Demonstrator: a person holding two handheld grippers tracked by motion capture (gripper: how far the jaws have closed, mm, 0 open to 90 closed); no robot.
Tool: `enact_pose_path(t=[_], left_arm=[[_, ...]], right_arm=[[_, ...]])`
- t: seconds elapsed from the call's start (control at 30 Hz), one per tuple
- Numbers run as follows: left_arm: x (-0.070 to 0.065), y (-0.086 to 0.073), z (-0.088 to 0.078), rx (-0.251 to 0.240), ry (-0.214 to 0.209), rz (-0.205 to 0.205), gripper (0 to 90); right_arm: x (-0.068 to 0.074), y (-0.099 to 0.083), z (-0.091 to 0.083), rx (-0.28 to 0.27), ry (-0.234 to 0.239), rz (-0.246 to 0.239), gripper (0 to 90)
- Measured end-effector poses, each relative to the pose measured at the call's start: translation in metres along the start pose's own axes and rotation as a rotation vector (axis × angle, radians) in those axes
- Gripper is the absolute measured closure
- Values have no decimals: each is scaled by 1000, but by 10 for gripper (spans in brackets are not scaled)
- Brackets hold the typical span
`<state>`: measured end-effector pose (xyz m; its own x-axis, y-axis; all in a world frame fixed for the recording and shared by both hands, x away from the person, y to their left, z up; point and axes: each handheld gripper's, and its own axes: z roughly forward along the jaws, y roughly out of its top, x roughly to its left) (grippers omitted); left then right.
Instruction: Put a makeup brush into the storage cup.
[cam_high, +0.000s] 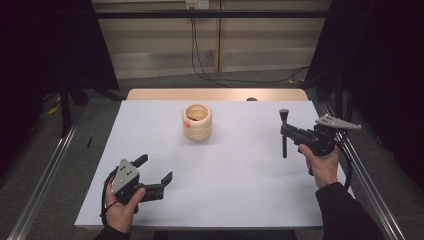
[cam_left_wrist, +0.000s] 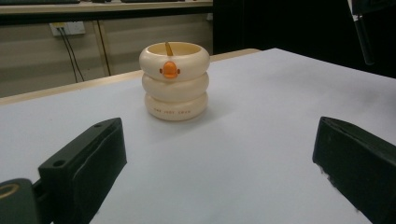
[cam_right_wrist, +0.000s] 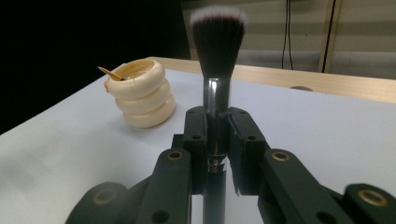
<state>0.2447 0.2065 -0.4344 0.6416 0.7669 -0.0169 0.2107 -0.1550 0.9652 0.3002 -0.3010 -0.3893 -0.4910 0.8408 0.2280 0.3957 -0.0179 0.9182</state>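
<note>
High view: white table (cam_high: 225, 195). The cream ringed holder (cam_high: 197, 121) stands mid-table toward the far edge. The right gripper (cam_high: 286, 134) hovers at the right side, holding a makeup brush (cam_high: 284, 136) upright. The left gripper (cam_high: 156, 169) sits near the front-left corner, jaws spread, nothing between them.

Left gripper view: the holder (cam_left_wrist: 175, 87) stands well ahead, an orange knob on its top ring and a thin stick inside. It looks light and easily tipped.

Right gripper view: jaws are clamped on the brush (cam_right_wrist: 217, 74) at its chrome ferrule. That metal is stiff but probably slippery; the bristles are soft. The ferrule or handle is the better hold.
</note>
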Motion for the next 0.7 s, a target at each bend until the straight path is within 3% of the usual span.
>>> enact_pose_path(t=[0.47, 0.7], left_arm=[[-2, 3, 1, -6, 6, -16, 17], [-7, 9, 9, -13, -29, -14, 22]], right_arm=[[1, 10, -11, -63, 52, -4, 788], [6, 12, -10, -70, 99, -14, 788]])
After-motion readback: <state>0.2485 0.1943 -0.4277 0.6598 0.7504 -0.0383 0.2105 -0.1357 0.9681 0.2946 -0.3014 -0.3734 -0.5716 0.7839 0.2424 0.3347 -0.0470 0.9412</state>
